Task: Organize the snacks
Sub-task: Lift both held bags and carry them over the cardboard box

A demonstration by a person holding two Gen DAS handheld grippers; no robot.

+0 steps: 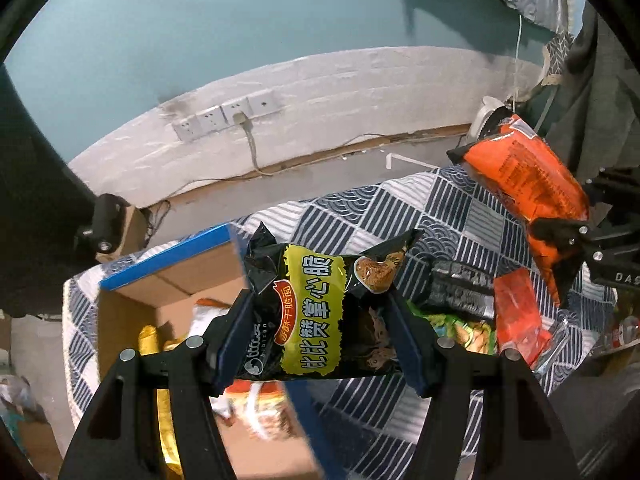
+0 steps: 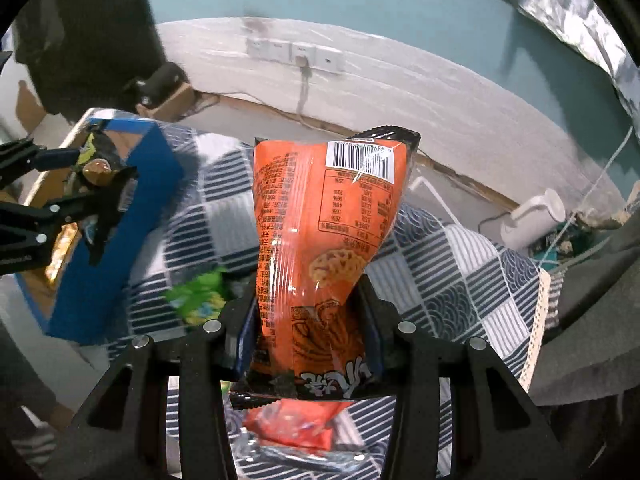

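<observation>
My left gripper point(image 1: 318, 326) is shut on a black and yellow-green snack packet point(image 1: 316, 304), held crosswise above the edge of a blue-rimmed cardboard box point(image 1: 168, 276) that holds several snacks. My right gripper point(image 2: 308, 332) is shut on an orange snack packet point(image 2: 324, 236), squeezed at its lower half and standing upward with the barcode on top. In the left wrist view the orange packet point(image 1: 528, 184) hangs in the right gripper point(image 1: 560, 236) at the upper right. In the right wrist view the left gripper point(image 2: 96, 184) with the black packet point(image 2: 96, 160) is over the box point(image 2: 132, 208) at left.
A blue and white patterned cloth point(image 1: 400, 208) covers the surface. On it lie a red packet point(image 1: 518, 316), a dark packet point(image 1: 460, 288) and a green packet point(image 2: 200, 296). A white wall strip with sockets point(image 1: 228, 116) runs behind. A white device point(image 2: 532, 216) stands at the right.
</observation>
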